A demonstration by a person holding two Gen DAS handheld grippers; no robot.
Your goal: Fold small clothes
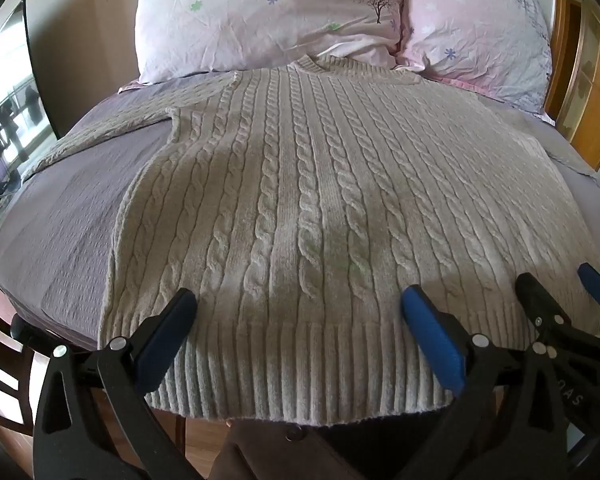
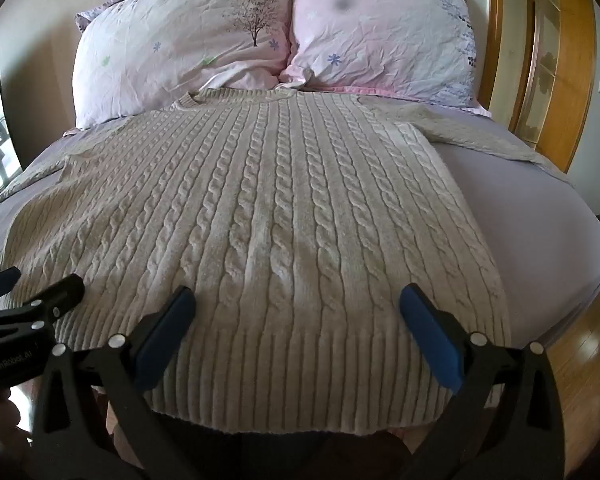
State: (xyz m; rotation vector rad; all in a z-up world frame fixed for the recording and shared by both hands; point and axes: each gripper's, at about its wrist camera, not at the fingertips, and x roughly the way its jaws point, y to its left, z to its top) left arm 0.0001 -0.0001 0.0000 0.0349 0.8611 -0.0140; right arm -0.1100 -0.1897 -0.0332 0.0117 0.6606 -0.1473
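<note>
A cream cable-knit sweater (image 1: pixel 300 184) lies flat on the bed, collar toward the pillows, ribbed hem at the near edge; it also shows in the right wrist view (image 2: pixel 268 208). Its sleeves spread out to the left (image 1: pixel 100 128) and right (image 2: pixel 480 132). My left gripper (image 1: pixel 300 300) is open and empty, its fingers wide apart above the hem. My right gripper (image 2: pixel 298 298) is open and empty above the hem too; it also shows at the right of the left wrist view (image 1: pixel 560 284). The left gripper shows at the left edge of the right wrist view (image 2: pixel 40 280).
The bed has a lilac sheet (image 2: pixel 520 208). Two pink floral pillows (image 1: pixel 268 16) (image 2: pixel 380 36) stand at the head. A wooden door and frame (image 2: pixel 556 60) are at the right, a window (image 1: pixel 4 92) at the left. Wooden floor (image 2: pixel 580 344) lies beside the bed.
</note>
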